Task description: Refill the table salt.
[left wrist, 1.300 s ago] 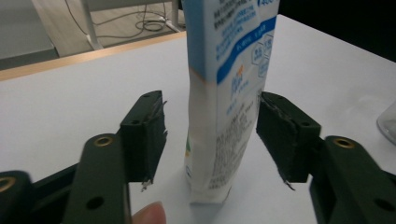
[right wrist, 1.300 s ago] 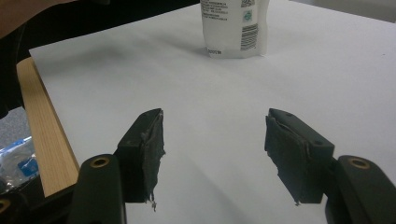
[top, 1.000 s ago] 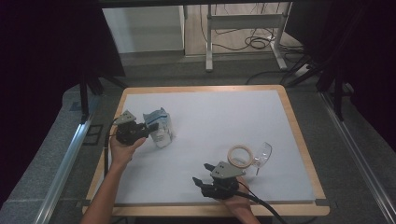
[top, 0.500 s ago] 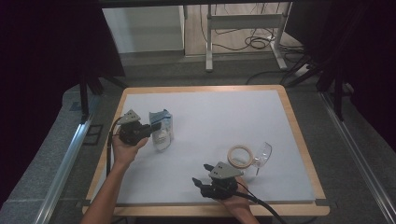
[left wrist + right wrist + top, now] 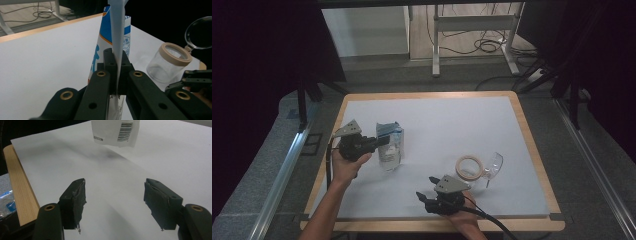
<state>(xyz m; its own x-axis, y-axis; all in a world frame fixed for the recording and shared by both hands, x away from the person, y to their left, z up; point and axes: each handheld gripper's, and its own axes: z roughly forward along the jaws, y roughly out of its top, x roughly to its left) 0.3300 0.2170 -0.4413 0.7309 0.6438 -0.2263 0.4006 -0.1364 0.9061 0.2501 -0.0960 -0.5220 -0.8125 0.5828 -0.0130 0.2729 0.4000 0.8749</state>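
Your left gripper [image 5: 379,141] pinches the top edge of the bag [image 5: 390,146], holding it upright on the mat [image 5: 447,120] well left of the jar [image 5: 469,167], while your right gripper [image 5: 426,201] rests near the jar with its jaws wide apart and nothing between them.

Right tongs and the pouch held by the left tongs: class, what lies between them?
Nothing: in the right gripper view, bare white mat runs from the open right tongs to the pouch.
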